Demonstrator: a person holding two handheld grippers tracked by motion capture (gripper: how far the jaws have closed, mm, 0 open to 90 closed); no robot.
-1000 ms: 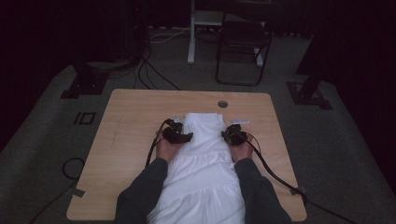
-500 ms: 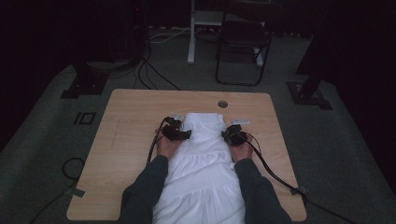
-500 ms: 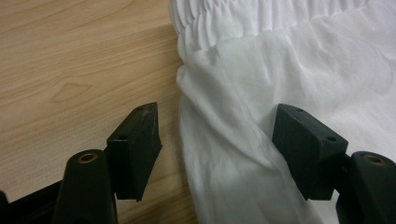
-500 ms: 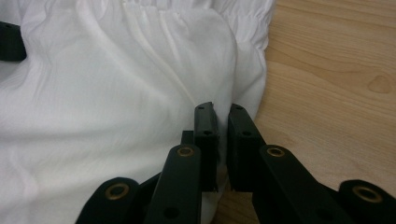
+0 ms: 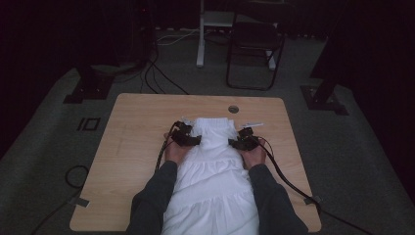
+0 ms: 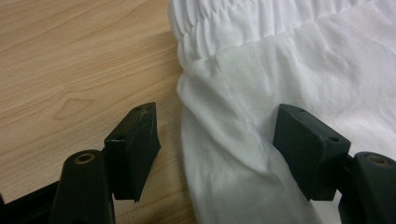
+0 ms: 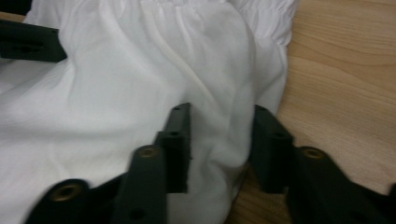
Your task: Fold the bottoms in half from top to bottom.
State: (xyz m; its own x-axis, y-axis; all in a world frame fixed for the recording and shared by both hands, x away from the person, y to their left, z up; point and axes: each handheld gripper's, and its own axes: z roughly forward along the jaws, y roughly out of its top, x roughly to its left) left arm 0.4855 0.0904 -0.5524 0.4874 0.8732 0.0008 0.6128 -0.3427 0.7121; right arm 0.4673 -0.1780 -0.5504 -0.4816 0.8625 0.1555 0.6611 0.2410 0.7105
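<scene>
Releasing its pinch, the right gripper [image 7: 219,149] has just been opening its jaws, and a fold of the white skirt [image 5: 215,166] at the garment's side edge still stands between them, the pads looking slack on the cloth rather than pressing it. Across the garment the left gripper [image 6: 215,149] has also been opening; its jaws are spread wide over the opposite edge just below the gathered elastic waistband [image 6: 224,23], one pad over bare wood, the other resting against the fabric. Both letting go together suggests the skirt has been laid where it is wanted and the next fold or smoothing is due. It lies flat along the middle of the wooden table [image 5: 137,127], waistband at the far end, hem off the near edge. Both forearms reach in from the near side, hands low, flanking the waist.
</scene>
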